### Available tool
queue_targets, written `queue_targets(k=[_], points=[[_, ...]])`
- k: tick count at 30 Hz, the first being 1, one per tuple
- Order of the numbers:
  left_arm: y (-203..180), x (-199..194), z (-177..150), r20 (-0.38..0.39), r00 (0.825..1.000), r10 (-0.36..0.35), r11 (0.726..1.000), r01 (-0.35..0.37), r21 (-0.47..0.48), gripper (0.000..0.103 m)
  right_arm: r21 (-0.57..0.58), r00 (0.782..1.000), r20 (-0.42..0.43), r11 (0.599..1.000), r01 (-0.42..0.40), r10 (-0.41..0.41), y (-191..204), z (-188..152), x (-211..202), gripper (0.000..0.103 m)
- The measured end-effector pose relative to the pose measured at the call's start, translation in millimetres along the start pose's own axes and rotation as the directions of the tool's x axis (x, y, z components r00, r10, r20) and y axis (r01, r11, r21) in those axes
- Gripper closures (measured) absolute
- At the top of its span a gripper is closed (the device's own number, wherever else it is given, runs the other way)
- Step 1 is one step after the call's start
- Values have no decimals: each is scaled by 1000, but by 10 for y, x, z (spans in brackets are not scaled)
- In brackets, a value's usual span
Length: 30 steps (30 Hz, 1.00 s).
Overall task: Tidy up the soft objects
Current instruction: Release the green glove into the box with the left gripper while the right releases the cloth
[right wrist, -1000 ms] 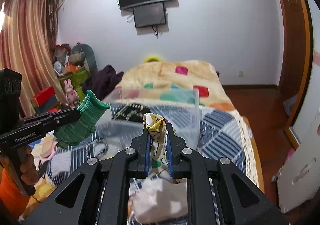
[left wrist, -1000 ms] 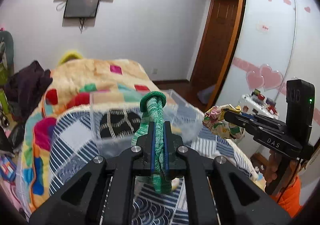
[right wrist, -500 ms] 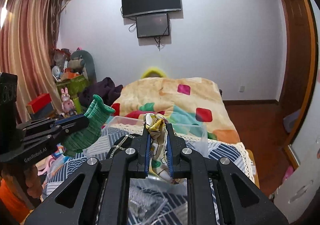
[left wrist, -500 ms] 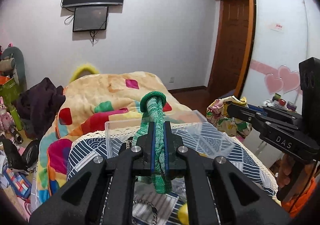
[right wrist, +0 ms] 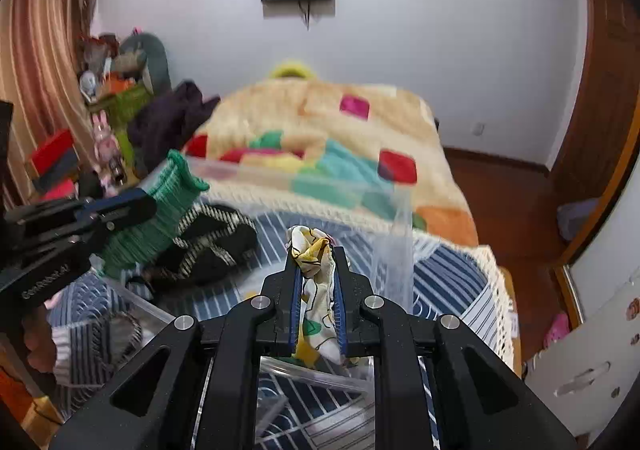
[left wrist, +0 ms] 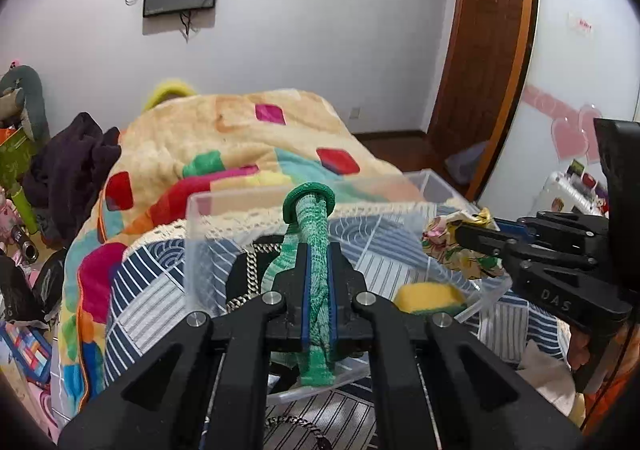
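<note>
Honestly, both loads up over the clear bin on the bed. Left gripper clenched on green knit sock, right gripper pinching floral cloth around 3 o'clock. Could snag the rim or flop outside if dropped too early.
</note>
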<state>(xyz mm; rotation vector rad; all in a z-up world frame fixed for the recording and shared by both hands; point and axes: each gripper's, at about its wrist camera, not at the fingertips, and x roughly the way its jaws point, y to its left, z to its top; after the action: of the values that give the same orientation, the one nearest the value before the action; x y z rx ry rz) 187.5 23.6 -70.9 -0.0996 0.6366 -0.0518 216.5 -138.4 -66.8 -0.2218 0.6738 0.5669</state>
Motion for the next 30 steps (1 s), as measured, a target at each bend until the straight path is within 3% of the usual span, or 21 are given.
queue_targets(k=[8,11,12,14,20,22,23,26,30], points=[[-46,173,-31,-80,996,-35,999,34,-7,93,18,993,-118,1000,-16,18,-82,-69,168,90],[-61,181,-50,-99,994,-46,999,46,-7,83,29,991,-129,999,-22,25,-102,-85,139,82],[-63,164,-58,-99,993,-56,998,56,-9,75,29,992,-126,999,-22,25,-105,-90,114,79],[-70,104,-70,-86,994,-61,998,61,-7,65,17,994,-107,1000,-18,20,-93,-89,52,64],[-158,-234,-89,-21,998,-51,998,52,47,51,-10,1000,4,1000,5,-5,-28,-31,-266,42],[-162,-369,-103,3,998,-58,997,58,50,37,-4,999,46,1000,8,-7,-21,-18,-382,33],[-160,-467,-115,24,998,-54,997,53,48,36,0,998,67,1000,11,-11,-17,-13,-437,29],[-129,-640,-135,48,997,-58,998,56,35,25,9,992,126,1000,13,-14,-14,-33,-641,21],[-79,-817,-202,72,996,-59,998,57,19,24,23,986,169,1000,-8,4,-6,-122,-840,21]])
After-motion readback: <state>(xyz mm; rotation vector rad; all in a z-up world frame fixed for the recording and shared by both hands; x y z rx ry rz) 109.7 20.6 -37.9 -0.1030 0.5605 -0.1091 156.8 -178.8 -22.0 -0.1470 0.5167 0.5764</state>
